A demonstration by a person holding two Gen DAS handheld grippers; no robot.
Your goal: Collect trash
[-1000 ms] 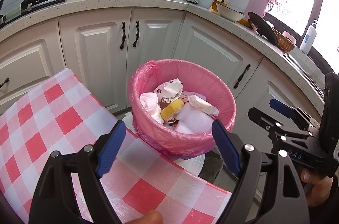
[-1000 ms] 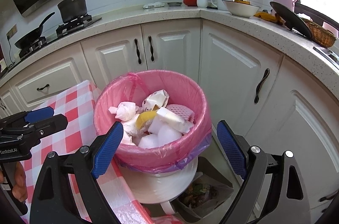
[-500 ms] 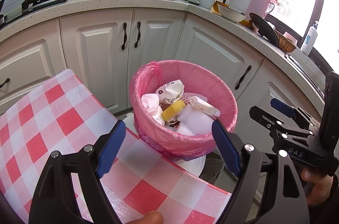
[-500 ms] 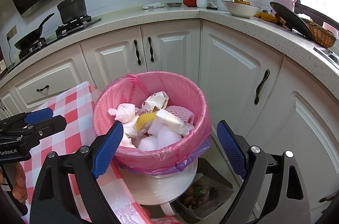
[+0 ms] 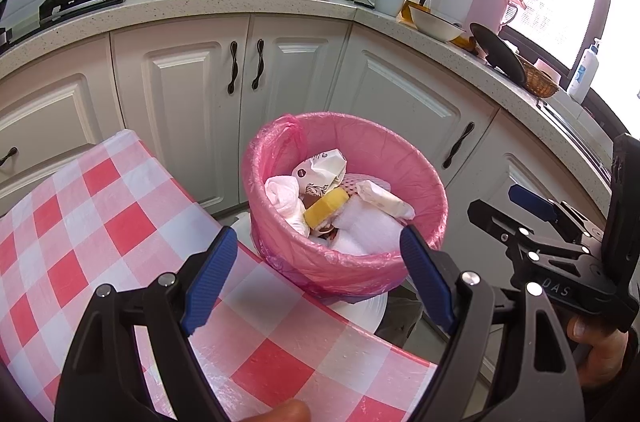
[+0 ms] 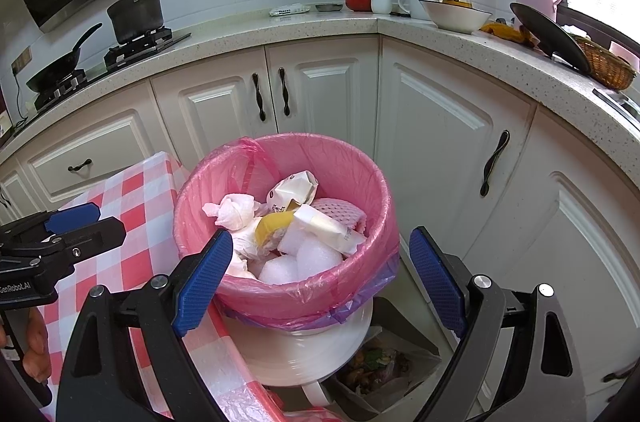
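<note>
- Beside the checked table (image 5: 100,222), at its edge, stands the bin (image 6: 304,346), the largest thing we have to work with; it is lined with a pink bag (image 5: 404,174) folded over the rim and heaped with trash, so we judge the step in hand to be gathering that bag for lifting out.
- Next, the bag's rim: we should work around the fold and free it evenly, since thin film looks likely to tear if pulled from one spot.
- The knotted flap of the bag (image 6: 250,158) at the far-left rim gives us a ready place to pinch.
- Our left gripper (image 5: 316,274) hangs above the table edge, its jaws spread wide and holding nothing.
- Our right gripper (image 6: 320,278) hovers over the near rim, equally wide and empty.
- Smallest, the loose pieces on top, a yellow sponge (image 5: 326,208) and a crumpled carton (image 6: 294,188), sit high; we should draw the rim inward so none spills.
</note>
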